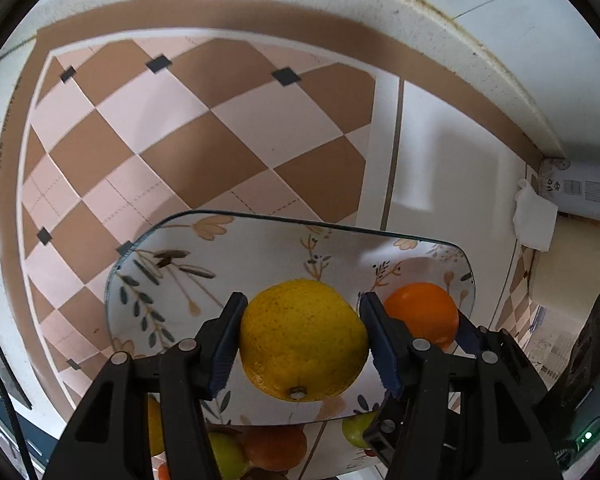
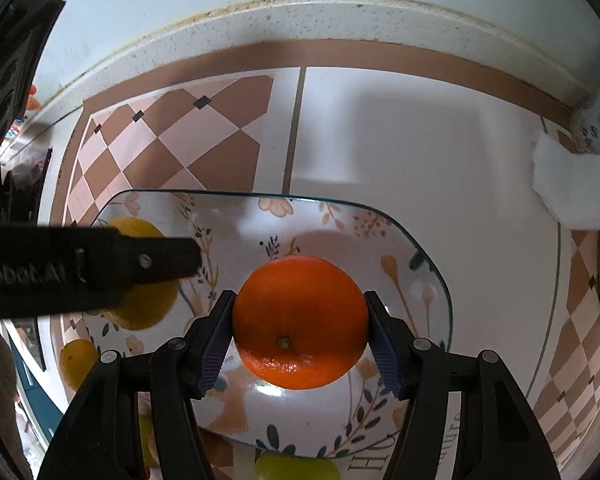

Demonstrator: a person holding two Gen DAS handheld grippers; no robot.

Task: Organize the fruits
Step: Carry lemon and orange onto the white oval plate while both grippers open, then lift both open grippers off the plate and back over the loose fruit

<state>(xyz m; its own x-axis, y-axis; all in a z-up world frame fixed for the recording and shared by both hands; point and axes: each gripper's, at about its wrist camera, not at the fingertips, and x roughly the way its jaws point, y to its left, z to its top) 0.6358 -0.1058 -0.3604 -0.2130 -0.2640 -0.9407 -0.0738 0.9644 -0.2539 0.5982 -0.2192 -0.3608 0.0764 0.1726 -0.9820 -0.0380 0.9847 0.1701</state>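
Left gripper point(image 1: 302, 344) clamps a yellow citrus fruit point(image 1: 304, 340) between both pads, stem end toward the camera, over the near left part of a floral glass plate point(image 1: 260, 240). Just right of it, right gripper point(image 2: 300, 332) clamps an orange point(image 2: 300, 322) over the same plate. More fruit shows under the plate's near edge. Checkered tablecloth point(image 1: 172, 140) lies beyond.

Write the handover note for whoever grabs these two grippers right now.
Left gripper: shut on the yellow citrus, over the floral glass plate.
Right gripper: shut on the orange, over the same plate.
Done: both fruits picked up and brought to the plate.
Left: set both down and release; more fruit, including a green one, shows below the plate's near edge.
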